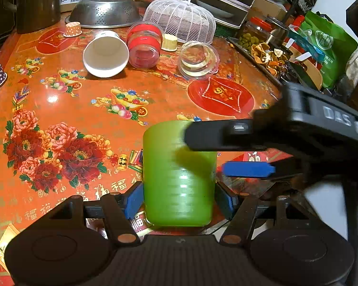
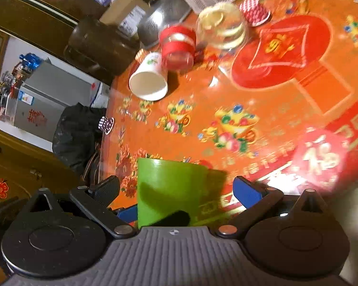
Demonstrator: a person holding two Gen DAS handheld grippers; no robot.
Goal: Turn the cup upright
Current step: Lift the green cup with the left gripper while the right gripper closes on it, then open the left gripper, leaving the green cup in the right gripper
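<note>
A green plastic cup (image 1: 179, 178) stands mouth down near the table's front edge. My left gripper (image 1: 179, 200) has its blue pads (image 1: 133, 200) against both sides of the cup's lower part, shut on it. My right gripper (image 1: 202, 153) comes in from the right, one black finger over the cup's top and a blue pad (image 1: 248, 169) beside it. In the right wrist view the cup (image 2: 171, 190) sits between that gripper's (image 2: 179, 200) spread fingers, with a gap at the blue pad (image 2: 247, 194).
On the orange patterned table (image 1: 83, 109) lie a white paper cup (image 1: 106, 53), a red-banded glass jar (image 1: 144, 46) and a clear plastic cup (image 1: 199, 59) on their sides. A metal colander (image 1: 105, 12), a white mesh food cover (image 1: 181, 20) and small paper cups stand behind.
</note>
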